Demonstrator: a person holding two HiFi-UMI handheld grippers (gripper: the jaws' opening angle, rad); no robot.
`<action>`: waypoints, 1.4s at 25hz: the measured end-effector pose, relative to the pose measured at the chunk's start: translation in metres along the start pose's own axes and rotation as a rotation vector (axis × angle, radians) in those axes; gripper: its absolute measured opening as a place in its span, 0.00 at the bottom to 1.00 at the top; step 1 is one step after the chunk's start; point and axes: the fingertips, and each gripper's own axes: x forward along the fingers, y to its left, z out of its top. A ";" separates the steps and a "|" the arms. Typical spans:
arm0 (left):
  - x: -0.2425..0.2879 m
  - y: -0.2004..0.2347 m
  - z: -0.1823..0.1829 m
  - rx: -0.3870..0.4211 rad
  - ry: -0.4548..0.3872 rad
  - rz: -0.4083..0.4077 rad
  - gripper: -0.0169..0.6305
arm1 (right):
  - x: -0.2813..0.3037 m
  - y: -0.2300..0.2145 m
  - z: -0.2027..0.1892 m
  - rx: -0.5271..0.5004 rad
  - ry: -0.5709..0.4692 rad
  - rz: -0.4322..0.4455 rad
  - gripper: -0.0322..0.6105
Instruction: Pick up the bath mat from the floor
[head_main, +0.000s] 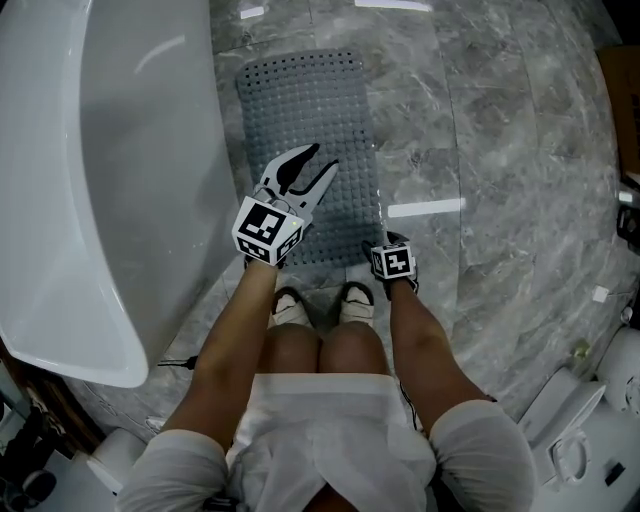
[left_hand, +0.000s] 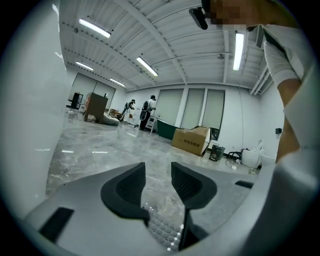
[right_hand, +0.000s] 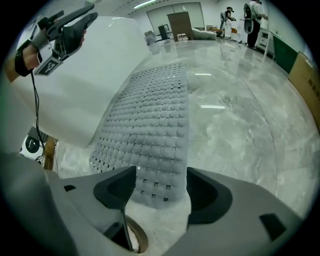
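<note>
The grey studded bath mat (head_main: 310, 120) lies flat on the marble floor beside the white bathtub (head_main: 120, 180). My left gripper (head_main: 322, 158) hovers above the mat's near half with its jaws apart and nothing between them. In the left gripper view its jaws (left_hand: 158, 167) frame bare floor, with a strip of mat (left_hand: 162, 227) below. My right gripper (head_main: 385, 245) is low at the mat's near right corner. In the right gripper view it (right_hand: 161, 172) stands wide open, and the mat's near edge (right_hand: 150, 115) lies on the floor between the jaws, unpinched.
The tub wall (right_hand: 95, 65) runs along the mat's left side. The person's two shoes (head_main: 290, 305) (head_main: 355, 298) stand just behind the mat. White fixtures (head_main: 570, 420) sit at the lower right. A cardboard box (left_hand: 192, 139) and distant people (left_hand: 147, 112) are far across the hall.
</note>
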 end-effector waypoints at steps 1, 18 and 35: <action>0.001 0.002 -0.006 0.002 0.005 0.000 0.27 | 0.007 -0.003 -0.002 0.001 0.011 0.000 0.53; 0.008 0.003 -0.063 -0.017 0.092 -0.043 0.27 | 0.062 -0.026 0.028 0.050 0.120 -0.175 0.58; -0.015 0.011 -0.093 -0.098 0.180 -0.013 0.27 | 0.048 0.019 0.045 -0.003 0.151 -0.087 0.15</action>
